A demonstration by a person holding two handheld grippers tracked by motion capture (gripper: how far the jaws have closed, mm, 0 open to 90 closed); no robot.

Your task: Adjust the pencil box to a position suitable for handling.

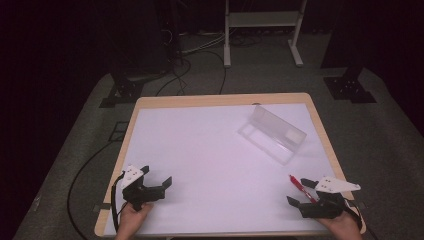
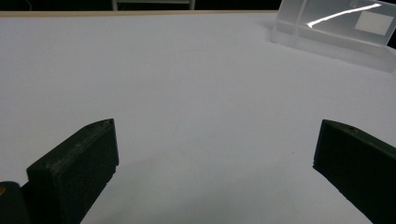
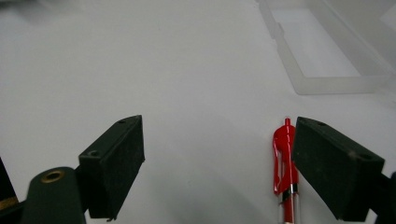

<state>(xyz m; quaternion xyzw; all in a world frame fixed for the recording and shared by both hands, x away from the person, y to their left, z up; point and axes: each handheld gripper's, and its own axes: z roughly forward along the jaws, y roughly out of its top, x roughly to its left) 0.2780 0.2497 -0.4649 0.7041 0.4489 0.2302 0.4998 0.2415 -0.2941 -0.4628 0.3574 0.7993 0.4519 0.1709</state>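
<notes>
On the white tabletop [image 1: 210, 150], the left tongs [image 1: 156, 179] rest released at the near left corner, grasping nothing. The right tongs [image 1: 301, 191] sit released at the near right, a red pen [image 3: 285, 163] lying just beside their right jaw. A clear plastic box [image 1: 272, 132] stands open farther back.

The white table [image 1: 210, 150] glows brightly under overhead light amid dark, dim surroundings, a glare streak crosses the clear box [image 2: 336, 25], and the near tongs look soft.
</notes>
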